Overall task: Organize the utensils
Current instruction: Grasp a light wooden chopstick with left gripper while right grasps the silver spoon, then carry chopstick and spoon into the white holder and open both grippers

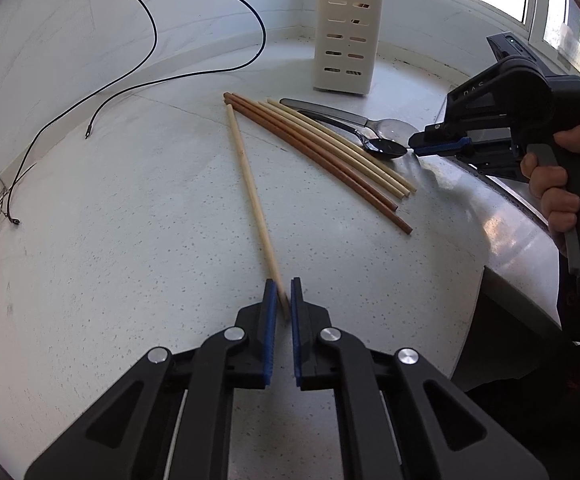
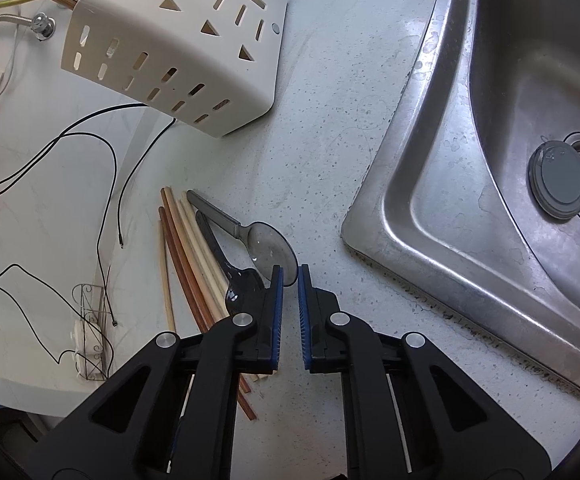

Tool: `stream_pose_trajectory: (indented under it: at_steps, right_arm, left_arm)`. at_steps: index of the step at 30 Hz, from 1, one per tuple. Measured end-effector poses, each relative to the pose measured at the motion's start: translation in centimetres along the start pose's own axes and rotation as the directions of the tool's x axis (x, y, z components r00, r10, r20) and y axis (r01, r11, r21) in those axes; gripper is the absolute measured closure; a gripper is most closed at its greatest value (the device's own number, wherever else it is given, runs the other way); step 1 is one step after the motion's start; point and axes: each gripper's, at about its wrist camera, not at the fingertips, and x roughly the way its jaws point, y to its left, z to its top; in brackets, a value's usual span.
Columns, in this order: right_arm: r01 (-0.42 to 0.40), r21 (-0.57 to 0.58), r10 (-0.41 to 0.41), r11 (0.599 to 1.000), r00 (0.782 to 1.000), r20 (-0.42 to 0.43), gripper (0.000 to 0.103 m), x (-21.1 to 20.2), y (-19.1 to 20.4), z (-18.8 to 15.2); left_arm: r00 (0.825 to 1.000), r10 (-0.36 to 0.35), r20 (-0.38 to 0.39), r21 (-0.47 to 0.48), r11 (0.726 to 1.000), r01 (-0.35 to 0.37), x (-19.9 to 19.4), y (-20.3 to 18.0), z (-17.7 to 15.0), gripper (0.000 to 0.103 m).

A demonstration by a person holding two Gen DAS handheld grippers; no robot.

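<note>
The left claw [image 1: 284, 294] was clenched on the near end of a single pale chopstick [image 1: 250, 196], which ran away from it toward the upper middle of the left wrist view, its far end near the tips of the other sticks. Gripping at the very end probably left the rest of the stick free to be lifted and tipped into the holder.

The remaining chopsticks [image 1: 321, 152], two brown and some pale, lay side by side as a loose fan in the centre right of that view, with a knife [image 1: 329, 111] and a large spoon [image 2: 272, 246] just behind them. They seemed grouped so each could be taken in turn.

The right claw [image 2: 290, 280], held by a person's hand [image 1: 561, 184] at the right edge, was drawn nearly closed at the bowl of a small dark spoon [image 1: 385, 148]; the right wrist view did not settle whether it truly gripped it.

The cream slotted utensil holder [image 1: 347, 32] stood upright at the top of the frame, well apart from both claws, already carrying a few sticks. The sink [image 2: 509, 140] filled the right of the right wrist view, and black cables [image 1: 150, 80] trailed over the surface [image 1: 130, 260] at left.
</note>
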Motion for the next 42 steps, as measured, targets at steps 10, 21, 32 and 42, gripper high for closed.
stream_pose_trajectory:
  at_steps: [10,21,32,42]
  right_arm:
    - [0.010,-0.043,-0.007,0.999,0.998,0.057,0.100,-1.4,0.5,0.2]
    - [0.111,-0.229,-0.063,0.967,0.976,0.209,0.101,-5.5,4.0,1.1]
    - [0.142,-0.339,-0.026,0.930,0.945,0.325,0.101,-9.7,7.1,1.6]
    - [0.166,-0.365,-0.007,0.916,0.917,0.400,0.101,-11.9,8.4,2.7]
  left_arm:
    - [0.993,0.038,0.108,-0.032,0.999,-0.035,-2.6,1.2,1.6,0.098]
    - [0.961,0.099,0.259,-0.053,0.995,-0.089,-6.5,3.1,7.2,0.099]
    - [0.917,0.115,0.381,-0.048,0.993,-0.104,-8.2,3.6,12.5,0.099]
    - [0.886,0.087,0.455,-0.037,0.996,-0.079,-8.7,3.2,16.4,0.099]
